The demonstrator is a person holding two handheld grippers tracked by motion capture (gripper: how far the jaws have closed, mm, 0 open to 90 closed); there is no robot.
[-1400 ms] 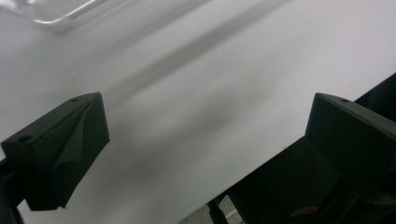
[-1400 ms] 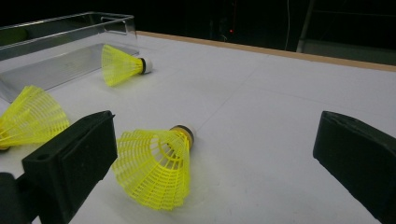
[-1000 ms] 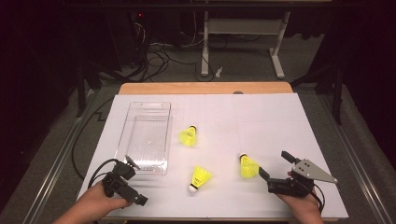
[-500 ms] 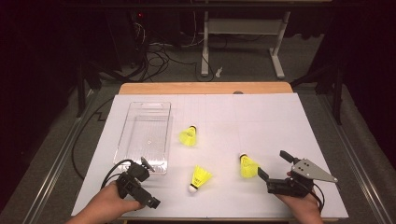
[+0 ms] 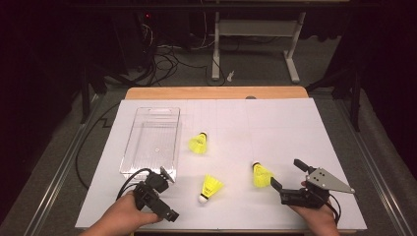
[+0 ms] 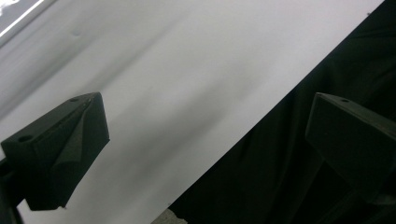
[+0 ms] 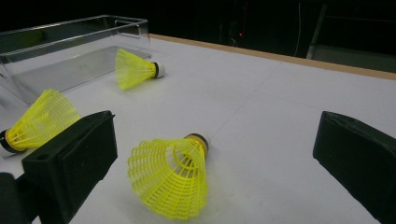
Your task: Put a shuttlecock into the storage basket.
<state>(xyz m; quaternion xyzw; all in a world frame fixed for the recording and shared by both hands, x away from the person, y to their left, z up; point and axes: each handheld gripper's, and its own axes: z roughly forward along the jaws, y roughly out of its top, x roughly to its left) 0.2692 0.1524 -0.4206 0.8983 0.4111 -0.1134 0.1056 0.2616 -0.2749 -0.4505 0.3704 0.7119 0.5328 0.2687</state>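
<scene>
Both grippers' jaws gape wide, empty; nearest shuttlecock [image 7: 173, 175] partly cut off behind right gripper [image 7: 215, 158].

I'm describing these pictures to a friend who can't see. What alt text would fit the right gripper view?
A yellow shuttlecock lies on its side on a white table, straight ahead between the right gripper's two open black fingers. Two more yellow shuttlecocks lie farther back and to the left, near an empty clear plastic bin.
</scene>
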